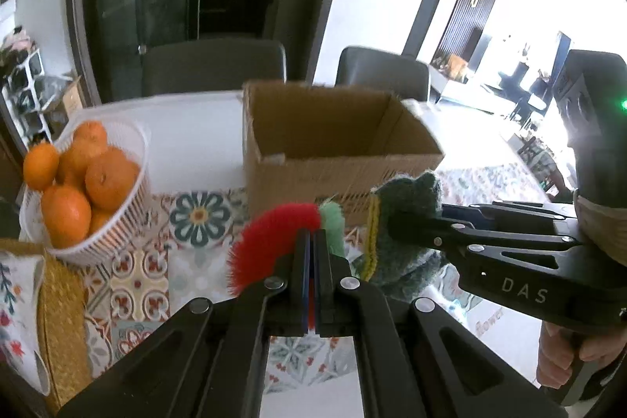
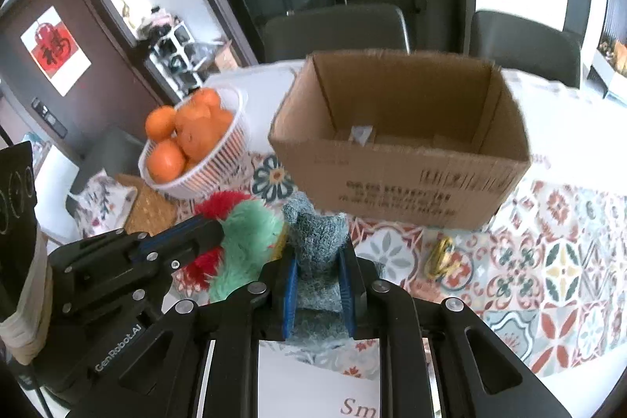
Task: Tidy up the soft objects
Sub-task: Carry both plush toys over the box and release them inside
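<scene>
In front of the open cardboard box [image 2: 399, 147], above the patterned bench cloth [image 2: 548, 261], you hold both soft things side by side. Your left tool [image 1: 311, 253] is clenched on the fuzzy red-and-mint sock [image 1: 274, 234], its jaws pressed nearly together with red pile showing between them. Your right tool [image 2: 318, 285] grips the blue-grey knitted sock [image 2: 315, 241], jaws parted only by the thickness of the knit. From the left wrist view the same knitted piece [image 1: 407, 214] appears dark green with a yellow edge, just beside the fuzzy one; from the right wrist view the two fabrics [image 2: 250, 241] touch or nearly touch.

The box stands upright with its mouth open; its near wall rises just beyond both socks. Inside, only a small scrap shows on the floor of the box.

To your left a white basket [image 2: 219, 175] of oranges [image 2: 184, 136] sits near the box's left corner, with a narrow strip of cloth between them. A woven gold mat [image 1: 62, 320] lies at the bench's left edge. To your right, a yellow elastic band [image 2: 441, 257] lies on the cloth before the box, and the cloth beyond it runs open to the bench's right edge.
</scene>
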